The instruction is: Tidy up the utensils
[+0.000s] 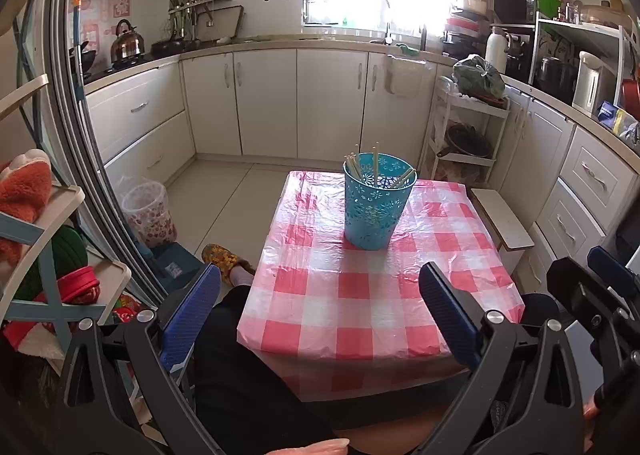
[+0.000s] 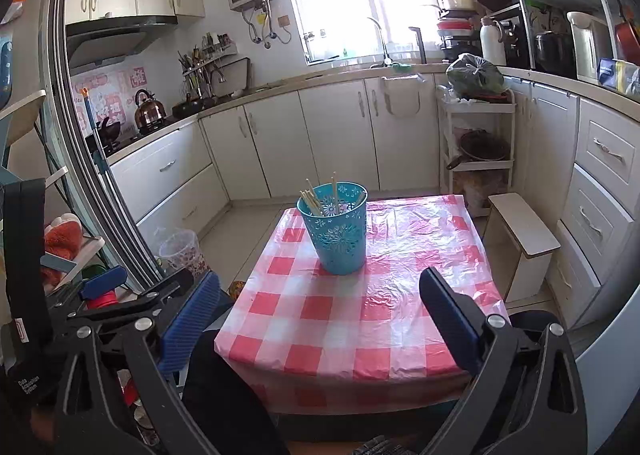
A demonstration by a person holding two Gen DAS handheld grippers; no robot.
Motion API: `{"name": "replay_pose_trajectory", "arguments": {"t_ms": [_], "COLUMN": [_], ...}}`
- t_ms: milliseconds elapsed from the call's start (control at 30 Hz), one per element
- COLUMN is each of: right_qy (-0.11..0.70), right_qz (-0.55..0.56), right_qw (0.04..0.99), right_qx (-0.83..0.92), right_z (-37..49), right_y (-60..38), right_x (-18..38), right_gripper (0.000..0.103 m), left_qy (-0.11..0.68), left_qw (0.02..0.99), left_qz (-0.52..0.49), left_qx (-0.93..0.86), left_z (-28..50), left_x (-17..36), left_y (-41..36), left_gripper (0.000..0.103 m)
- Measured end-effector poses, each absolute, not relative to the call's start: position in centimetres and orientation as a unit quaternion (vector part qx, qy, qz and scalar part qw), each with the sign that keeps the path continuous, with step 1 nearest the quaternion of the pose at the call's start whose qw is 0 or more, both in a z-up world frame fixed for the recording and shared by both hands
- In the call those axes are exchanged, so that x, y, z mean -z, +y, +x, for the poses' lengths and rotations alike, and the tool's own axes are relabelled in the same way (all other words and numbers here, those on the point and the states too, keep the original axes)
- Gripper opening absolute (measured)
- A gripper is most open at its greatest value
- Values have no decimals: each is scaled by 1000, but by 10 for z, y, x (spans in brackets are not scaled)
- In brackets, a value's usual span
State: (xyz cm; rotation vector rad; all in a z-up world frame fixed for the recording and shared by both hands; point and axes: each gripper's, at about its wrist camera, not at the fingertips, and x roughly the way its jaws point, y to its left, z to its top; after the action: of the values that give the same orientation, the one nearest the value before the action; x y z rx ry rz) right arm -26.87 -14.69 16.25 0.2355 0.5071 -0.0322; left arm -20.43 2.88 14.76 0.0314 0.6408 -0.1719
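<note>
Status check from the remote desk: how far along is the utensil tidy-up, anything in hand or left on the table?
Looks mostly done: the chopsticks stand inside the blue cup on the checkered tablecloth. Nothing is in hand: the left gripper and right gripper are both open and empty, held back near the table's near edge. No loose utensil shows on the cloth in either view, so nothing visible is left.

Left gripper (image 1: pixel 320 287) and right gripper (image 2: pixel 320 291) are both held level side by side, jaws spread wide, each holding nothing, pointing toward the far side.
</note>
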Motion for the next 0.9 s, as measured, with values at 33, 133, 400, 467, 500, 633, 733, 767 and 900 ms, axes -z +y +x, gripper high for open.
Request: {"name": "replay_pose_trajectory", "arguments": {"t_ms": [33, 133, 400, 467, 500, 633, 733, 767, 900], "right_qy": [250, 250, 249, 249, 248, 248, 248, 248, 248], "right_qz": [116, 116, 116, 116, 117, 116, 116, 116, 116], "right_qw": [961, 961, 961, 961, 961, 962, 962, 962, 961], "right_qx": [16, 16, 16, 16, 16, 16, 17, 17, 17], "right_z": [-269, -270, -270, -271, -270, -271, -271, -271, -271], "right_y": [-147, -147, -148, -147, -147, -146, -146, -146, -146], "right_x": [-163, -163, -164, -164, -164, -164, -164, -164, -164], "right_gripper": [96, 96, 96, 96, 96, 96, 96, 96, 96], "left_qy": [314, 314, 312, 312, 311, 311, 311, 311, 310], "left_qw": [945, 946, 946, 946, 946, 946, 947, 947, 947], "left_qz": [16, 16, 16, 16, 16, 16, 16, 16, 16], "left_qx": [84, 85, 84, 85, 84, 85, 85, 84, 84], "left_z": [-205, -207, -207, -208, -209, -209, -209, -209, -210], "left_x": [-148, -148, -150, -151, -151, -152, -152, -152, -153], "left_y": [29, 28, 27, 27, 27, 28, 28, 28, 28], "left_gripper": [95, 95, 95, 95, 95, 95, 95, 95, 95]}}
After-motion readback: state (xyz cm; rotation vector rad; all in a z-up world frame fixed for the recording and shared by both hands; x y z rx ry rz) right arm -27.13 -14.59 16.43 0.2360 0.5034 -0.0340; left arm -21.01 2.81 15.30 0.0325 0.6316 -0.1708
